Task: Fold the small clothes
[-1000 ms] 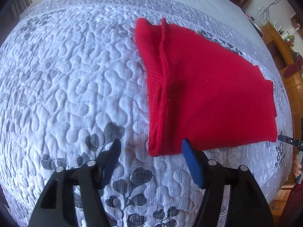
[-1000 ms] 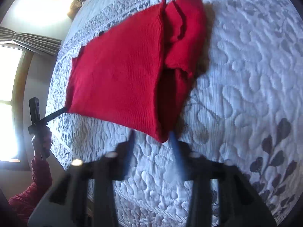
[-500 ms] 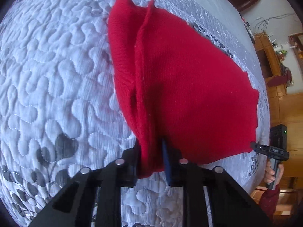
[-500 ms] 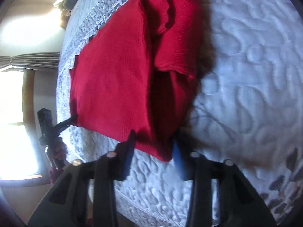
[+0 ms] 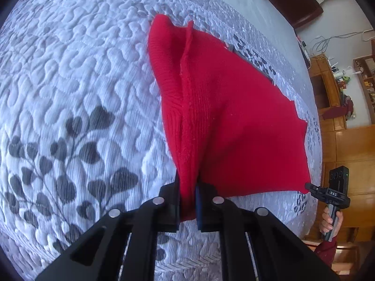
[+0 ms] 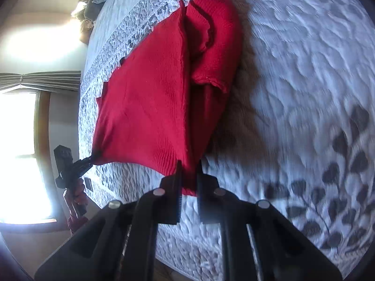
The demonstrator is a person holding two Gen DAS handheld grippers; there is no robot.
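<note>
A red knit garment (image 5: 225, 121) lies partly folded on a quilted bedspread (image 5: 70, 82). My left gripper (image 5: 187, 187) is shut on its near corner and lifts that corner off the bed. My right gripper (image 6: 188, 173) is shut on the other near corner of the garment (image 6: 150, 98), also raised. The near edge hangs stretched between the two grippers. The right gripper shows in the left wrist view (image 5: 311, 187) pinching the cloth; the left one shows in the right wrist view (image 6: 91, 161). A folded sleeve (image 6: 215, 37) lies on the far side.
The white-and-grey quilted bedspread (image 6: 304, 70) with a dark leaf print fills both views. Wooden cabinets (image 5: 346, 135) stand beyond the bed's edge on the right. A bright window with a curtain (image 6: 23, 117) is at the left. A dark headboard (image 5: 293, 0) is at the far end.
Both grippers closed on the garment's near corners and lifted them. One second ago the jaws were open in front of the cloth lying flat.
</note>
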